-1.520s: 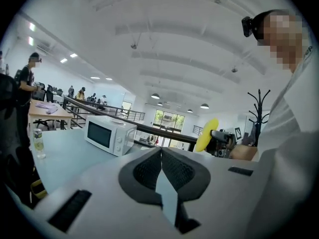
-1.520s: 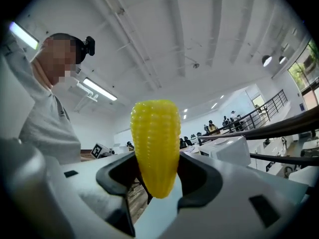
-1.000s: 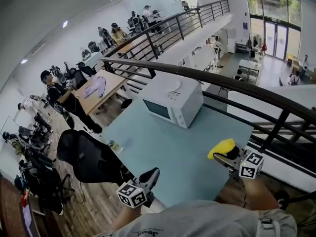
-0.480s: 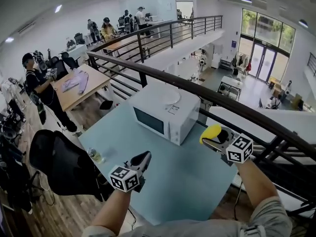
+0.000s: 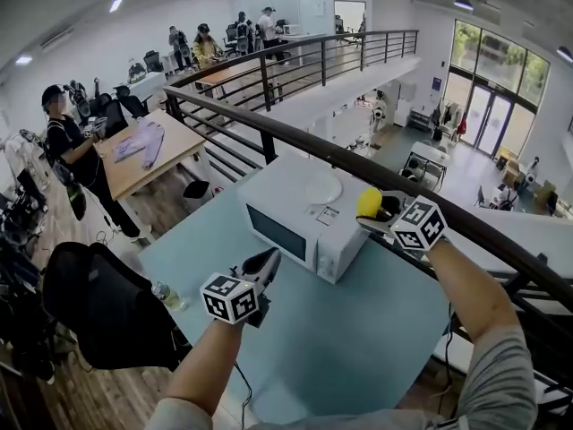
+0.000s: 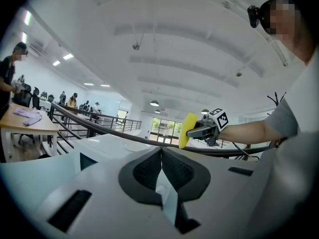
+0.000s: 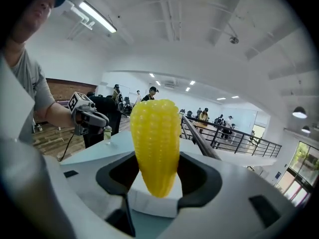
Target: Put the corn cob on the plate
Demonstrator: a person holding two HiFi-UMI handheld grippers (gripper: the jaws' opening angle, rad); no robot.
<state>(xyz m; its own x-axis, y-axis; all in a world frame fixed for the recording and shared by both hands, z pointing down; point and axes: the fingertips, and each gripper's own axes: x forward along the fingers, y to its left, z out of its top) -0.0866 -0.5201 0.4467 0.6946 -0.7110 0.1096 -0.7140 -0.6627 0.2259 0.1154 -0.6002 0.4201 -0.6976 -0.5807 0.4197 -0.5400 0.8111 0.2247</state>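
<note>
Corn cob close-up; plate in head view

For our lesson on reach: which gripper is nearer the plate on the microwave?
Right. The right gripper, holding the corn, is just right of the plate; the left gripper, shut and empty, is in front of the microwave.

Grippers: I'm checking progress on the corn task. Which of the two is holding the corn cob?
The right gripper: its jaws are clamped on the yellow corn cob. The left gripper has its jaws shut together with nothing between them.
</note>
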